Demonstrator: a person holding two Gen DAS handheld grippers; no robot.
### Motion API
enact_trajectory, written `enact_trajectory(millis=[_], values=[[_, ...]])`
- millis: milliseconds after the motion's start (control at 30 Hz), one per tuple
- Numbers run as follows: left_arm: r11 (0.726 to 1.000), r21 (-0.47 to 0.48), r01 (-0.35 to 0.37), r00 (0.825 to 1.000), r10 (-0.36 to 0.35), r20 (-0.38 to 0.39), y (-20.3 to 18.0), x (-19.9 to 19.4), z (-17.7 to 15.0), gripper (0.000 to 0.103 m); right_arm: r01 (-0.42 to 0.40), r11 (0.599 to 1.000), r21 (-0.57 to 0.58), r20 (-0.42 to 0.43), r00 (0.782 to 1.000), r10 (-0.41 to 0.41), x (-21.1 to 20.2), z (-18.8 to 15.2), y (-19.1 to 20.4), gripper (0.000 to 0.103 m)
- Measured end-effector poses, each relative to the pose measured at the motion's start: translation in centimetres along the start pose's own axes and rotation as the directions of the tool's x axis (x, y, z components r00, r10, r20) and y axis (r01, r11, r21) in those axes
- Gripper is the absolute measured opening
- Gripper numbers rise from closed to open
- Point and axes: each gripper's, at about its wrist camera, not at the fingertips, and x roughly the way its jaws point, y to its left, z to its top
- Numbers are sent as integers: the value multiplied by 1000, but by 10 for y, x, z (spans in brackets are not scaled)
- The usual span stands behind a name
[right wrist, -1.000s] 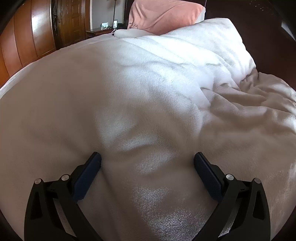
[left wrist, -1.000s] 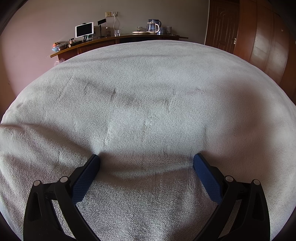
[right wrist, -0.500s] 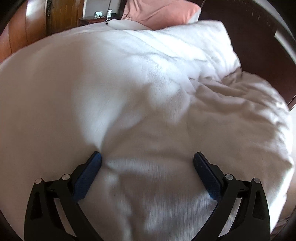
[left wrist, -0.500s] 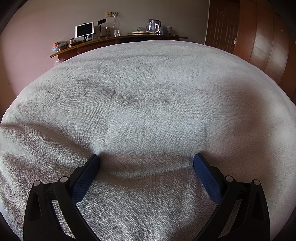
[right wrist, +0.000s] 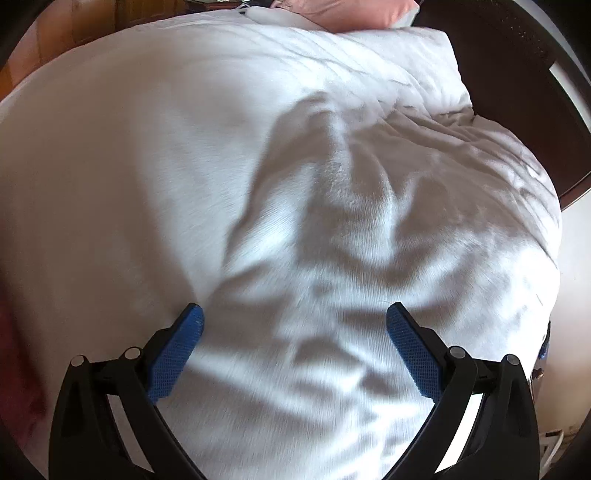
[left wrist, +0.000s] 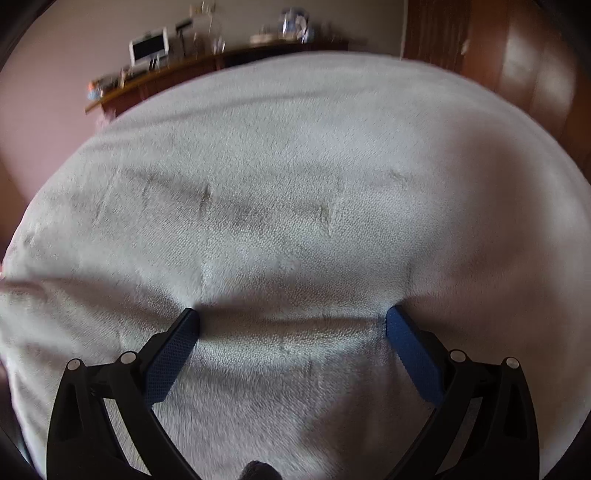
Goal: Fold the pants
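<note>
Both of your views take the bed blanket (left wrist: 295,177) as landmark. Since a second ago your right gripper (right wrist: 294,314) has swung from a level look toward the pink pillow (right wrist: 354,14) at the blanket's far end to a steeper, higher look down on the rumpled duvet (right wrist: 369,206) beside it; your left gripper (left wrist: 293,317) has only begun to shift, its view now blurred, fingertips close to the pile. Both grippers stand with jaws spread wide and nothing between them. The pants appear in neither view, so their place cannot be told; judged from this, folding has not begun and you are searching. The sideboard (left wrist: 221,62) lies beyond the blanket's far edge.
</note>
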Motion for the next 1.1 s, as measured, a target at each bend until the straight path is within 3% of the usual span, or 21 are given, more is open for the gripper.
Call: enact_trajectory(millis=[67,100,167,267,367,467,500,600,700,767,833,933,1100], values=[[998,50,-34,999,36,-23,-14,-14,7,98,-51,997,-53,12,999,51,-25,-6,10,100],[996,92,-21,1000,21,2,-27,-33,9,98,-64,995,-72,18,998,66,-34,-8,14,100],[986,166,24,997,-34,63,-56,-80,7,98,-109,983,-149,56,991,119,-65,-13,27,100],[961,258,102,988,-128,84,-100,-153,2,98,-176,957,-232,107,973,204,-108,-15,42,100],[931,309,196,969,-232,85,-138,-224,-4,98,-272,923,-273,168,931,324,-160,-12,49,100],[868,409,281,941,-334,62,-184,-305,-15,98,-352,893,-278,226,880,418,-206,-10,52,100],[848,440,297,932,-358,62,-188,-322,-14,98,-366,887,-283,248,865,436,-219,-8,50,100],[782,519,344,897,-437,64,-220,-385,-29,98,-399,856,-330,347,792,503,-272,-8,47,100],[733,557,390,869,-494,42,-236,-426,-37,98,-384,850,-359,410,754,514,-306,-12,48,100],[695,593,406,854,-520,24,-250,-448,-45,98,-398,843,-361,388,758,524,-310,-13,52,100],[677,623,392,852,-523,33,-270,-466,-63,98,-402,832,-381,344,774,532,-312,-14,62,100],[656,669,350,860,-509,49,-286,-479,-75,98,-430,799,-420,335,745,577,-323,-17,65,100],[626,702,341,866,-499,24,-302,-479,-94,98,-422,783,-457,311,749,585,-326,-24,71,100]])
